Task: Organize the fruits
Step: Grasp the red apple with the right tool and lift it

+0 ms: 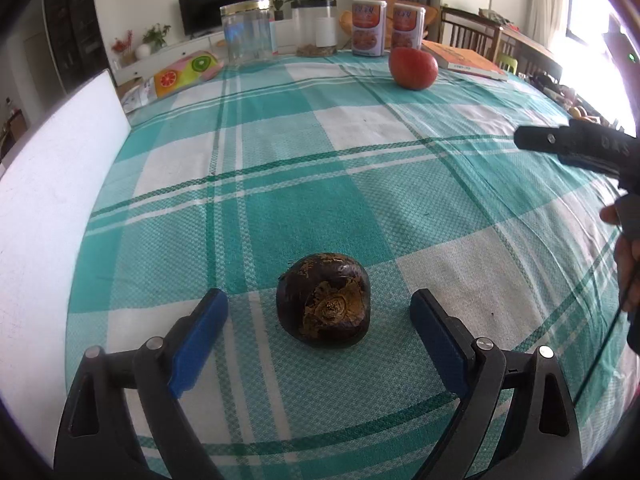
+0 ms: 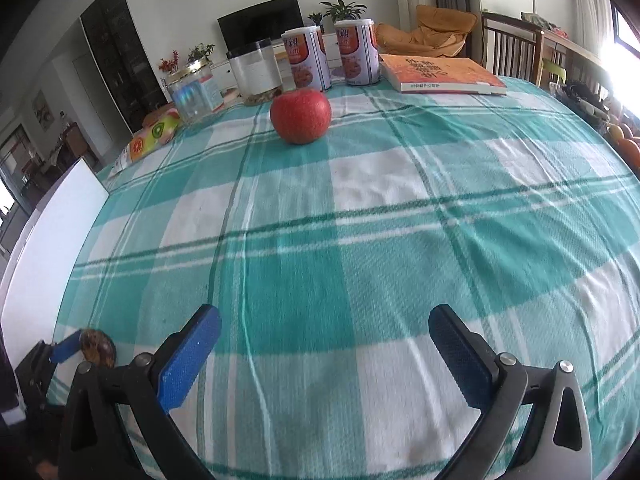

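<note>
A dark purple-brown mangosteen [image 1: 323, 300] lies on the green checked tablecloth, between the blue pads of my left gripper [image 1: 318, 308], which is open around it without touching. A red apple [image 1: 413, 68] sits far across the table; it also shows in the right wrist view [image 2: 301, 115]. My right gripper [image 2: 325, 330] is open and empty over bare cloth, well short of the apple. The mangosteen [image 2: 97, 349] and a left finger [image 2: 66, 350] show at the right view's lower left. The right gripper's black body [image 1: 576, 148] shows at the left view's right edge.
At the table's far edge stand a clear jar [image 1: 249, 32], a jar with little food [image 2: 258, 72], two printed cans [image 2: 330, 56] and an orange book [image 2: 440, 74]. A fruit-print pouch [image 1: 186, 72] lies far left. A white board [image 1: 52, 184] borders the left side. Oranges [image 2: 626, 144] sit at right.
</note>
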Available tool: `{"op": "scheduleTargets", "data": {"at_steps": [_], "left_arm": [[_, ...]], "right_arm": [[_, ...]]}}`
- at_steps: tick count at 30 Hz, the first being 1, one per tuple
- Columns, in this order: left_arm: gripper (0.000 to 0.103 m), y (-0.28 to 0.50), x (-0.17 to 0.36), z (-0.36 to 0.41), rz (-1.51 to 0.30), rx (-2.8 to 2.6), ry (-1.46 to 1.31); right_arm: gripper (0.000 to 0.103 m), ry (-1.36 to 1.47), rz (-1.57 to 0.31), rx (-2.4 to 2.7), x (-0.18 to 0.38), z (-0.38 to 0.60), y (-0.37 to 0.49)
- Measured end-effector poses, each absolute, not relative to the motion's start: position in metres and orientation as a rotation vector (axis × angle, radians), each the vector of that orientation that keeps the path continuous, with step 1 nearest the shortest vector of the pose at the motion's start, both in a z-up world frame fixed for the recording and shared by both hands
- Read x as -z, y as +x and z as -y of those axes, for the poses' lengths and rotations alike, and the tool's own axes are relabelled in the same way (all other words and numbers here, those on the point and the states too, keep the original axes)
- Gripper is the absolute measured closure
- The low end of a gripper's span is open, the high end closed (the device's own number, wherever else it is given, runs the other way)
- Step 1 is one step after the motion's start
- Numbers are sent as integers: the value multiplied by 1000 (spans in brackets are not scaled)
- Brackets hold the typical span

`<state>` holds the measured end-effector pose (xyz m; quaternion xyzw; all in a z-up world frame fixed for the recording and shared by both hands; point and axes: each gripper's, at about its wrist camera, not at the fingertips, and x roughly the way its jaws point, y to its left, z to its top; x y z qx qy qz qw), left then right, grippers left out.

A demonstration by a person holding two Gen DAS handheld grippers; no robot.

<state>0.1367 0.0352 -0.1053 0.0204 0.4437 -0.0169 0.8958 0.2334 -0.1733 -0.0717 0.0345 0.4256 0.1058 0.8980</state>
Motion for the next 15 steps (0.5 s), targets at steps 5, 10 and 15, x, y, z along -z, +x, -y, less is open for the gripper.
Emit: {"op": "scheduleTargets", "data": {"at_steps": [5, 10, 15], "left_arm": [[9, 137, 105, -35, -919, 35, 41], [8, 137, 105, -35, -919, 32, 42], [8, 137, 105, -36, -919, 32, 42]], "right_arm": [[0, -10, -874, -256, 72, 141, 329], [1, -82, -912, -247, 82, 104, 394], [35, -62, -966, -214, 92, 101, 426]]}}
